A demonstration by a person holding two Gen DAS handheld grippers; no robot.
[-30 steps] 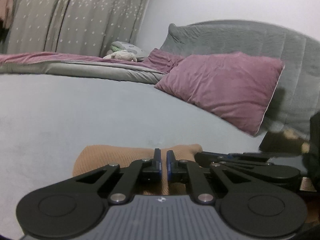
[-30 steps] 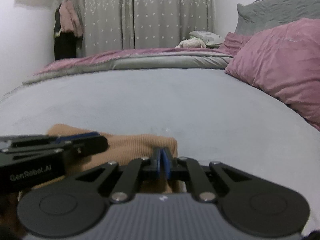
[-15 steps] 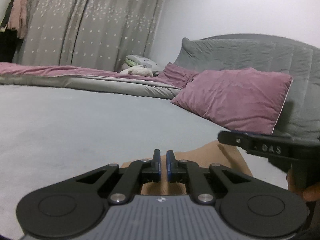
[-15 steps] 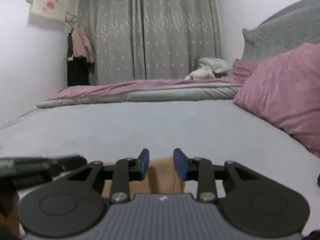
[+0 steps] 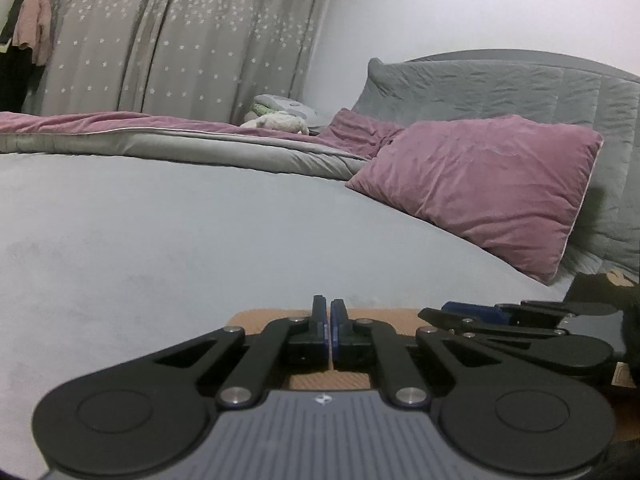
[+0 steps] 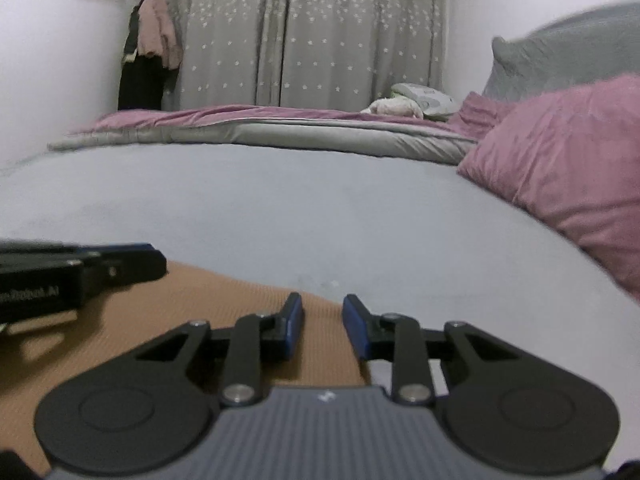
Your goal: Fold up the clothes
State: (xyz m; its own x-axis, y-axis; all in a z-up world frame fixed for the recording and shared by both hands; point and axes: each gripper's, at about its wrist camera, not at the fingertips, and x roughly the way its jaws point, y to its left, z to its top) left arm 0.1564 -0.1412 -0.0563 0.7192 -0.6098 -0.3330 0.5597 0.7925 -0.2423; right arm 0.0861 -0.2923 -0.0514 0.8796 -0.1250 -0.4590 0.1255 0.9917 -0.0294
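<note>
The tan ribbed garment [image 6: 168, 320] lies flat on the grey bed [image 6: 280, 208], low in the frame. The left gripper [image 5: 329, 320] has its blue pads pressed together (whether cloth is pinched, I cannot tell). The right gripper [image 6: 322, 320] is parted above the garment's edge. A mauve pillow [image 5: 488, 184] rests at right.

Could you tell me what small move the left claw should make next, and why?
Probably open the left claw and let go. Its jaws stand pressed together low over the tan garment, which lies flat on the grey bed sheet, while the right claw is already open above it.
</note>
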